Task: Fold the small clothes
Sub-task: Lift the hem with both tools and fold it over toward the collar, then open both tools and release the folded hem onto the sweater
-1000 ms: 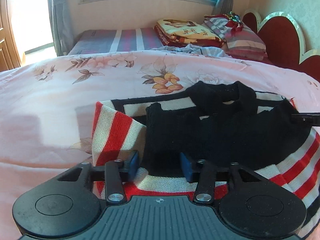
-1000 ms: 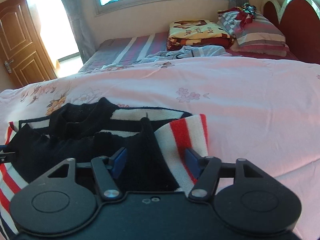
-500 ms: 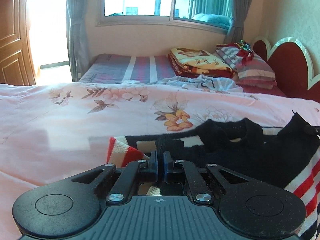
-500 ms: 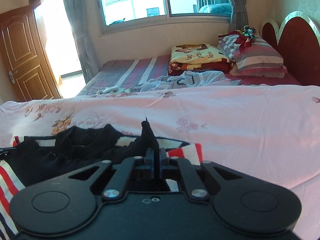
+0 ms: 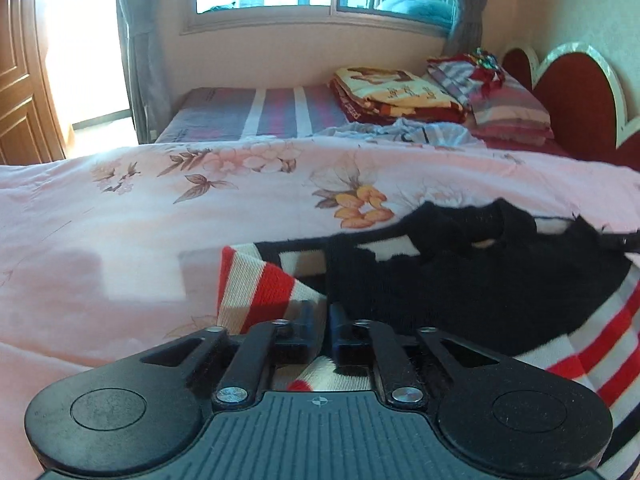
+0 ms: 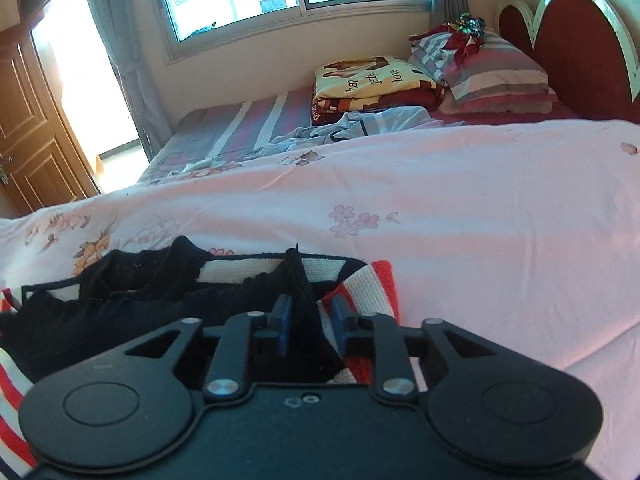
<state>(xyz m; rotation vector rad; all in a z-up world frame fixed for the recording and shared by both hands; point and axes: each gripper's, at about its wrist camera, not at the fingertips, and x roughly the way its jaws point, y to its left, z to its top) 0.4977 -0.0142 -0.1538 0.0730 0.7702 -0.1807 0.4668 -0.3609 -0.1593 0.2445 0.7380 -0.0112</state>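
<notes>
- The bed is covered by a pink floral quilt (image 5: pixel 120 240) that spreads out ahead of both grippers.
- A small knitted sweater (image 5: pixel 460 288), black with red and cream stripes, lies directly on the quilt, just in front of the left gripper (image 5: pixel 319 320) and running off to its right; a fold of its black knit stands between the fingers of the right gripper (image 6: pixel 308 316).
- Well beyond the sweater, a striped sheet (image 5: pixel 272 110) covers the far part of the bed.
- On that far part lie a folded yellow-and-red blanket (image 6: pixel 372 80), a rumpled pale garment (image 6: pixel 360 128) and striped pillows (image 6: pixel 492 76), ahead and to the right of the grippers.
</notes>
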